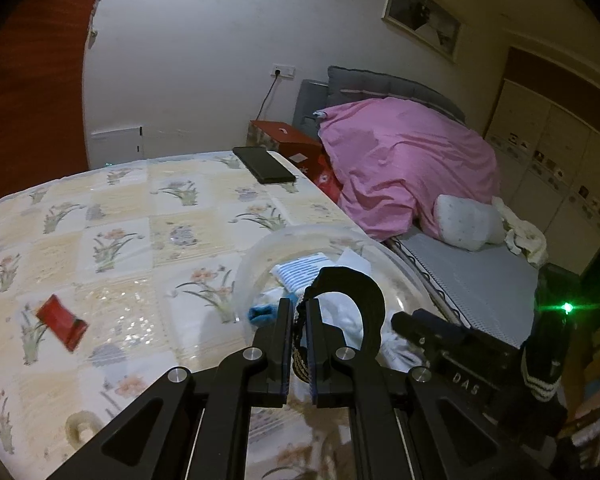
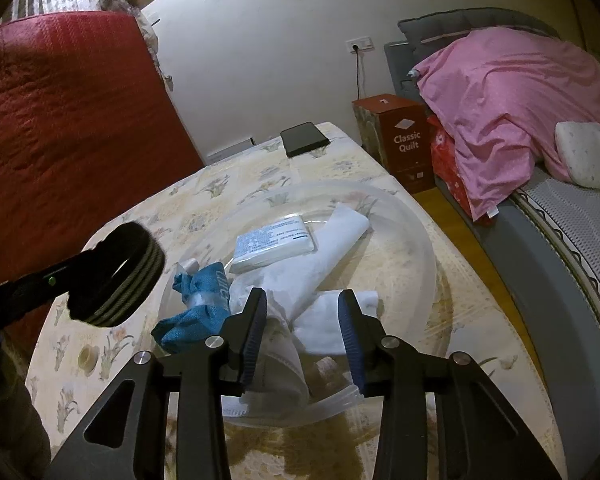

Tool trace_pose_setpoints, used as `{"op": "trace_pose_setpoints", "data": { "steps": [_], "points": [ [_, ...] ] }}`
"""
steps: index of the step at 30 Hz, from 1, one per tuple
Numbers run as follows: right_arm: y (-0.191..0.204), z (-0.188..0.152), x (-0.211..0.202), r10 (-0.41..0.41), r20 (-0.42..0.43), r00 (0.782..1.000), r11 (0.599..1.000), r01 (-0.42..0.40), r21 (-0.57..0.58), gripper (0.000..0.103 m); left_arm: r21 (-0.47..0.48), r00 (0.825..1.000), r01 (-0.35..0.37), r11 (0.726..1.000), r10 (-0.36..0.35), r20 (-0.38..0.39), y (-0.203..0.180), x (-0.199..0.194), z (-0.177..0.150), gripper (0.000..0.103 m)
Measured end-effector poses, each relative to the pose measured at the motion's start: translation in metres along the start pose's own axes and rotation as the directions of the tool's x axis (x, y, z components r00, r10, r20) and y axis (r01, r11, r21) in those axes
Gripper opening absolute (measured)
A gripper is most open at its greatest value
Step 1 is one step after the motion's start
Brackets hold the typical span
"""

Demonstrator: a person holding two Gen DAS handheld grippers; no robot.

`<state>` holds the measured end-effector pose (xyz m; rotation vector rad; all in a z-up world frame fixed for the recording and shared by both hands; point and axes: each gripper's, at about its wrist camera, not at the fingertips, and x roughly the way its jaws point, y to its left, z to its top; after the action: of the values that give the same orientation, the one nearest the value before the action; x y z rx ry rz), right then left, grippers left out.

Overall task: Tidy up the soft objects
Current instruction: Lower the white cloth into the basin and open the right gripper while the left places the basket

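The left gripper (image 1: 298, 312) has its two fingers pressed together on a black band with striped edging (image 2: 116, 276), a looped soft item. In the left wrist view the band curls up from between the fingers and arcs to the right; in the right wrist view it hangs clear of the table surface, above the left rim of the bowl. The right gripper (image 2: 303, 316) has its fingers spread wide and holds nothing. Its blue-lined fingertips (image 2: 350, 320) sit over the near half of the bowl, above white fabric.

The clear plastic bowl (image 2: 430, 240) stands on the table, close to the table's right edge. Inside it lie several soft items: a blue cloth (image 2: 198, 312) at the near left, a folded white cloth (image 2: 336, 232) laid across the middle toward the far right, a flat white packet with blue print (image 2: 276, 244) against the far side, and a further white cloth (image 2: 324, 320) at the near right.

The table (image 1: 120, 220) carries a floral covering under clear film. A black phone (image 1: 264, 164) lies at the far edge, a red packet (image 1: 62, 322) near the left edge, and a small pale ring (image 2: 88, 358) close to the near left corner.

Beyond the right edge of the table stands a red box printed "Classic Quilt" (image 2: 406, 136). Past it is a bed with a pink quilt (image 1: 404, 160) heaped at its head and a white pillow (image 1: 466, 222) beside the quilt.
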<state>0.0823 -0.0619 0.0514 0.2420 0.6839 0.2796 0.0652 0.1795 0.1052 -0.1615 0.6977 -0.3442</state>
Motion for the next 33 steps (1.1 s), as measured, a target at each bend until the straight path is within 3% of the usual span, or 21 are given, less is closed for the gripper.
{"op": "trace_pose_setpoints", "data": {
  "steps": [15,16,17,18,20,28,33],
  "points": [
    [-0.006,0.0,0.001,-0.019,0.001,1.0,1.0,0.019,0.013,0.039,0.014,0.995,0.073,0.997,-0.072,-0.061,-0.016,0.046,0.006,0.008],
    [-0.006,0.0,0.0,-0.021,0.003,1.0,1.0,0.021,0.015,0.039,0.015,0.995,0.07,0.997,-0.069,-0.066,-0.016,0.049,0.006,0.01],
    [-0.007,0.0,0.0,-0.023,0.003,1.0,1.0,0.023,0.016,0.039,0.013,0.996,0.064,0.998,-0.063,-0.069,-0.015,0.051,0.006,0.021],
    [-0.008,0.0,0.0,-0.025,0.004,1.0,1.0,0.025,0.019,0.039,0.009,0.996,0.06,0.998,-0.059,-0.072,-0.014,0.052,0.005,0.04],
    [-0.009,-0.001,-0.002,-0.025,0.004,1.0,0.999,0.025,0.025,0.039,-0.013,0.997,0.051,0.999,-0.052,-0.056,-0.008,0.051,0.004,0.062],
    [-0.005,-0.001,-0.008,-0.019,0.015,1.0,0.999,0.018,0.026,0.039,-0.028,0.999,0.009,1.0,-0.01,-0.046,0.004,0.042,-0.001,0.065],
    [-0.001,-0.001,-0.013,-0.01,0.026,1.0,1.0,0.01,0.023,0.039,-0.026,0.998,-0.025,0.999,0.023,-0.054,0.006,0.041,-0.006,0.074]
  ]
}}
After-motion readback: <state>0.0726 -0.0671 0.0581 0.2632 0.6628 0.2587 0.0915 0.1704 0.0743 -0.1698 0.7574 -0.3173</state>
